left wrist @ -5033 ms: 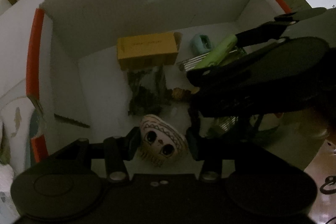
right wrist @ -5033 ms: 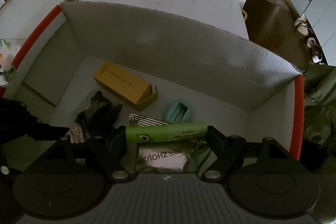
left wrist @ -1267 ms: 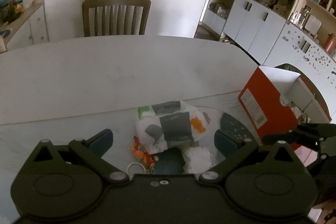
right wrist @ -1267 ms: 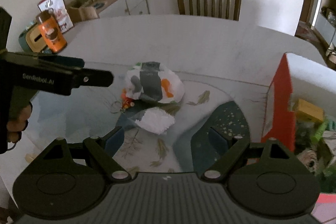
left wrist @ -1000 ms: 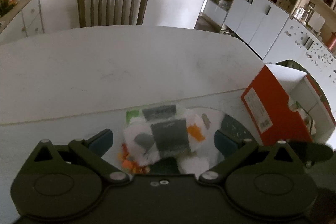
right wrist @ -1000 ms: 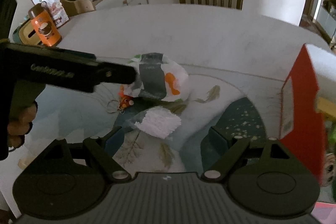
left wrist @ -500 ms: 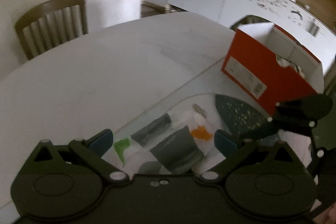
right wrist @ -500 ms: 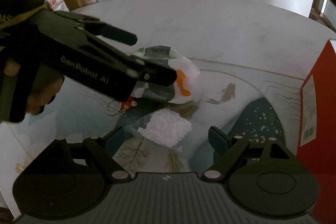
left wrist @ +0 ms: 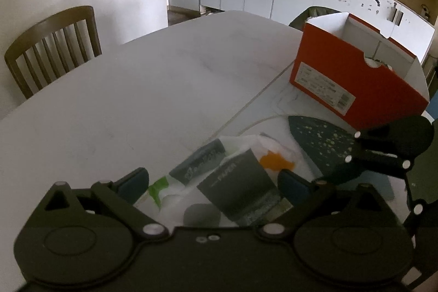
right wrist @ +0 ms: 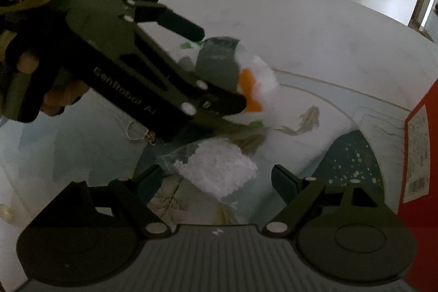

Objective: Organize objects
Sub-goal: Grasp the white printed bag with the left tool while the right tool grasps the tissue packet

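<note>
Left gripper (left wrist: pixel 213 181): jaws wide, straddling the tissue pack (left wrist: pixel 232 182), no squeeze visible.
Right gripper (right wrist: pixel 216 179): jaws wide, poised over the white bag (right wrist: pixel 219 168), pads apart from it.
Tissue pack: lying on the mat (right wrist: pixel 353 163), just beyond the white bag, well apart from the box (left wrist: pixel 353 81).
White bag: clear pouch of white stuff, on the mat, nearest the right gripper.
Keyring (right wrist: pixel 135 132): just left of the bag, mostly hidden under the left gripper in the right view.
Box: red outside, white inside, open top, at the mat's far right edge; contents barely visible from here.
Pack handling: likely light, soft, crinkly plastic wrap, bound to dent under pressure; best taken across the short sides, mid-body, with a gentle close.
Bag handling: probably feather-light, limp and slippery film; best pinched on the bulky white middle, not the loose clear edge.
Risk: wrap sliding out of the pads if gripped at a corner.
Count: two grippers, one tissue pack, one white bag, one keyring, one box, one chair (left wrist: pixel 52 45).
</note>
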`<state>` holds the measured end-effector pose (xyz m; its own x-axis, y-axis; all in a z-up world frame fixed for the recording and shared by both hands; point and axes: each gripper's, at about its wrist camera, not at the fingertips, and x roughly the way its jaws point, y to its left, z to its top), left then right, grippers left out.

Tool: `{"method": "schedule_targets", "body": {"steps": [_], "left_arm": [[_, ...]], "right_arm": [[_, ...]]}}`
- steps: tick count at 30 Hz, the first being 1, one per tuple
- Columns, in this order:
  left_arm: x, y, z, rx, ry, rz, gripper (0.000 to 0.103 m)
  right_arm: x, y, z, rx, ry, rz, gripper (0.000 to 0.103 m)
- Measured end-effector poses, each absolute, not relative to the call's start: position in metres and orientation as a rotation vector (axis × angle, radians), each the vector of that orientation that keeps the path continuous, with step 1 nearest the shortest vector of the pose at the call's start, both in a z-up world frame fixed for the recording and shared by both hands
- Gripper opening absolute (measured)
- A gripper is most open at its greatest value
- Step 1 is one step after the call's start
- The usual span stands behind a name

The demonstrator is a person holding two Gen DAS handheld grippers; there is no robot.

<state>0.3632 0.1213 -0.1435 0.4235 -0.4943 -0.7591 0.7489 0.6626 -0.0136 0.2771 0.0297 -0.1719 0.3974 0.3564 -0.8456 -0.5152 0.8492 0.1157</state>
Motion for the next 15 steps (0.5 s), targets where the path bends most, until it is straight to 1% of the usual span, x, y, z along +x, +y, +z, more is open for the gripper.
{"method": "schedule_targets", "body": {"steps": [2, 5, 7, 13, 15], "left_arm": [[0.363, 0.120, -0.142, 0.385, 0.788, -0.783, 0.099], [0.365, 0.122, -0.139, 0.380, 0.781, -0.810, 0.100], [0.371, 0.121, -0.142, 0.385, 0.811, -0.813, 0.100], [0.374, 0.115, -0.159, 0.393, 0.873, -0.839, 0.100], [0.373, 0.116, -0.159, 0.368, 0.878, -0.836, 0.096]], "right_arm": [[0.278, 0.032, -0.175, -0.183, 1.024, 0.554, 0.084], [0.279, 0.036, -0.179, -0.194, 1.025, 0.560, 0.084], [0.278, 0.037, -0.181, -0.205, 1.025, 0.564, 0.084], [0.278, 0.040, -0.185, -0.221, 1.026, 0.567, 0.077], [0.278, 0.039, -0.185, -0.225, 1.023, 0.566, 0.073]]}}
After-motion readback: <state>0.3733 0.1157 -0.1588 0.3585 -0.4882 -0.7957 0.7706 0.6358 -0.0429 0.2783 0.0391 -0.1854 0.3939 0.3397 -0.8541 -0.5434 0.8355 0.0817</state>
